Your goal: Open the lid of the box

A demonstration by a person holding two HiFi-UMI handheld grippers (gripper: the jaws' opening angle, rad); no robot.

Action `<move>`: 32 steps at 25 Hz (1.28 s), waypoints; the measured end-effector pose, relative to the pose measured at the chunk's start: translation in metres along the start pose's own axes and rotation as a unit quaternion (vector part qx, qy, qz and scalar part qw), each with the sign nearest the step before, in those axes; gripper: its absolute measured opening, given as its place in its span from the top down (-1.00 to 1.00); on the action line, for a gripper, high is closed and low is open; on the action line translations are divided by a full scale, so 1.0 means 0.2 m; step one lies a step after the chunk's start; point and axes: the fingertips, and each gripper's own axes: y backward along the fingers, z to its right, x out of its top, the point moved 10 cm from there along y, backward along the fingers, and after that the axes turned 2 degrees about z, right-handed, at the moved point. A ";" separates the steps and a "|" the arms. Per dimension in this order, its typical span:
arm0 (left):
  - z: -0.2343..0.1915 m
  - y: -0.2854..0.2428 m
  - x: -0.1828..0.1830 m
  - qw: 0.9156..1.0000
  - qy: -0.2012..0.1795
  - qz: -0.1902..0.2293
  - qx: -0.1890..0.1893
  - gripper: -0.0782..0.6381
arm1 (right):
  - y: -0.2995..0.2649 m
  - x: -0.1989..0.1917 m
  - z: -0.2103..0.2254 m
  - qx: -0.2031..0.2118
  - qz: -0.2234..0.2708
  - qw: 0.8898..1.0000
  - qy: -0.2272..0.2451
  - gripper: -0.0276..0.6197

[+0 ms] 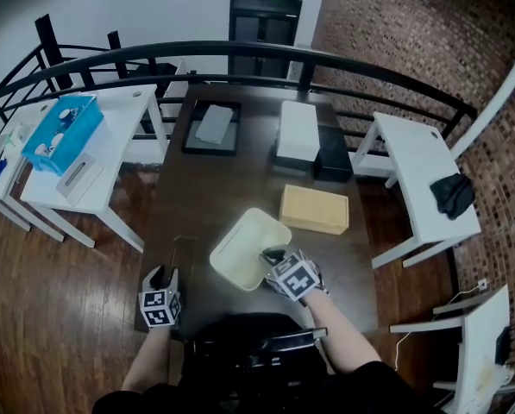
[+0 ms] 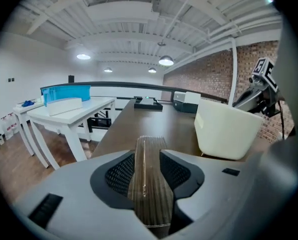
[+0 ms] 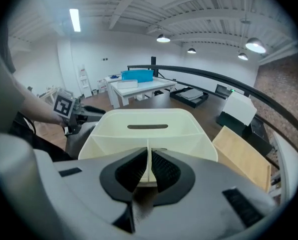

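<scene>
Right fingers (image 3: 131,173) clamped on near rim of cream box (image 1: 240,250), left fingers (image 2: 120,175) apart by table (image 1: 227,188) edge

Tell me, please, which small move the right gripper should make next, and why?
Probably open the right gripper and let go of the cream box. Its jaws pinch a thin partition of the box, the box is open with its inside showing, and the wooden lid already lies flat on the table beside it, so nothing seems left to lift.
</scene>
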 end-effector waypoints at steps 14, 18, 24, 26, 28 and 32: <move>0.01 0.27 0.36 0.983 0.081 0.159 -0.047 0.44 | 0.88 -0.25 0.28 -0.131 0.350 0.909 -0.187 0.80; 0.09 0.32 0.45 0.974 0.091 0.188 -0.088 0.58 | 1.05 -0.49 0.23 -0.196 0.376 0.876 -0.231 0.90; 0.22 0.37 0.56 0.946 0.127 0.222 -0.201 0.75 | 1.18 -0.72 0.18 -0.238 0.432 0.824 -0.278 0.91; 0.24 0.38 0.58 0.941 0.129 0.225 -0.219 0.75 | 1.21 -0.70 0.18 -0.244 0.443 0.819 -0.270 0.91; 0.23 0.39 0.61 0.940 0.124 0.230 -0.220 0.75 | 1.23 -0.65 0.19 -0.248 0.454 0.816 -0.259 0.91; 0.18 0.38 0.63 0.941 0.125 0.240 -0.204 0.75 | 1.21 -0.53 0.19 -0.231 0.463 0.823 -0.235 0.91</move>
